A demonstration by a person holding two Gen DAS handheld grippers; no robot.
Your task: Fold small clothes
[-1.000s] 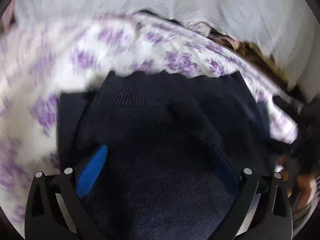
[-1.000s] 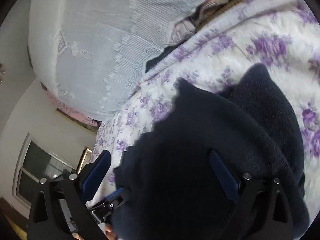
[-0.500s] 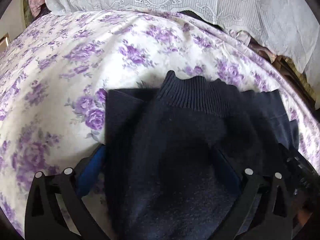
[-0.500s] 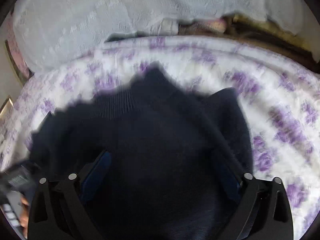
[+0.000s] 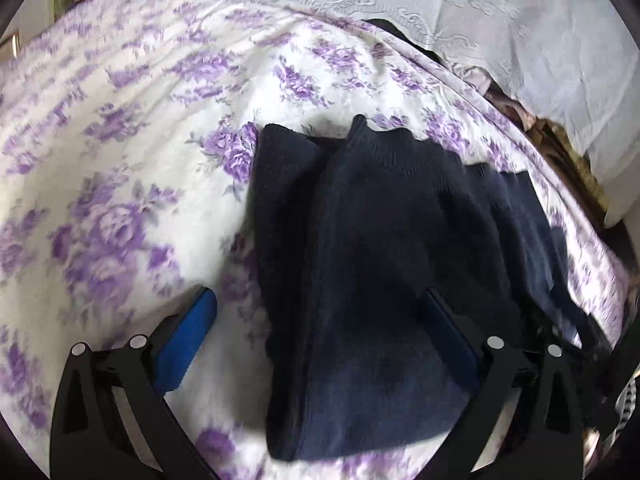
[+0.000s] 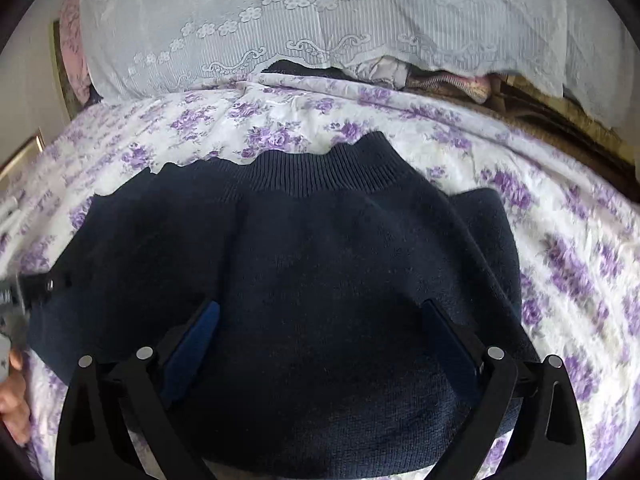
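Observation:
A navy knit sweater (image 5: 384, 248) lies folded on the purple-flowered bedsheet (image 5: 120, 184). My left gripper (image 5: 318, 320) is open just above its left edge. The left finger (image 5: 188, 336) is over bare sheet and the right finger (image 5: 448, 332) is over the knit. In the right wrist view the sweater (image 6: 320, 248) fills the middle, its ribbed band (image 6: 320, 172) at the far side. My right gripper (image 6: 320, 332) hangs open over the sweater's near part, both blue pads above the cloth. Nothing is clamped in either gripper.
A pale lace-trimmed cover (image 6: 320, 32) rises behind the bed, with bunched clothes (image 6: 452, 80) tucked under its edge. A hand (image 6: 12, 392) and part of the other gripper (image 6: 36, 280) show at the left rim. Bare sheet (image 6: 580, 248) lies to the sweater's right.
Both views have swung and steadied. The sweater now lies flatter and sits further right in the left wrist view. The right wrist view faces the lace cover squarely.

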